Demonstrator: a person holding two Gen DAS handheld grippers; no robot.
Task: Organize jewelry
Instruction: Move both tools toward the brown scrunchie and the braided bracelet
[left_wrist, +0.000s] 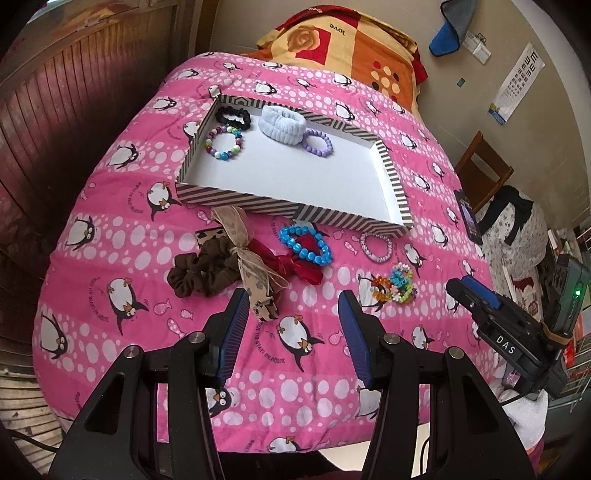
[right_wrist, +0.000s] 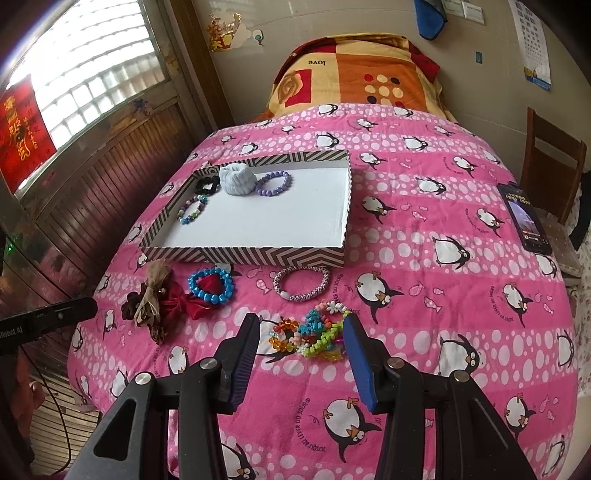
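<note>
A striped tray (left_wrist: 236, 201) (right_wrist: 240, 256) lies on the pink penguin quilt. It holds a black scrunchie (left_wrist: 233, 115), a white cuff (left_wrist: 282, 123) (right_wrist: 237, 180), a purple bead bracelet (left_wrist: 318, 142) (right_wrist: 274, 182) and a multicolour bead bracelet (left_wrist: 224, 142) (right_wrist: 192, 210). In front of it lie a brown scrunchie (left_wrist: 201, 275), a beige ribbon bow (left_wrist: 247, 258), a red bow (left_wrist: 295, 264) (right_wrist: 192, 302), a blue bead bracelet (left_wrist: 306, 245) (right_wrist: 211, 286), a pink woven bracelet (left_wrist: 376, 246) (right_wrist: 301, 283) and colourful plastic bracelets (left_wrist: 395, 282) (right_wrist: 314, 332). My left gripper (left_wrist: 293, 306) is open and empty. My right gripper (right_wrist: 301, 332) is open around the colourful bracelets.
A phone (right_wrist: 524, 218) lies on the quilt's right edge. A patterned blanket (right_wrist: 354, 77) is at the bed's head. A wooden wall panel (left_wrist: 74, 110) runs along the left, a chair (right_wrist: 550, 166) stands at the right.
</note>
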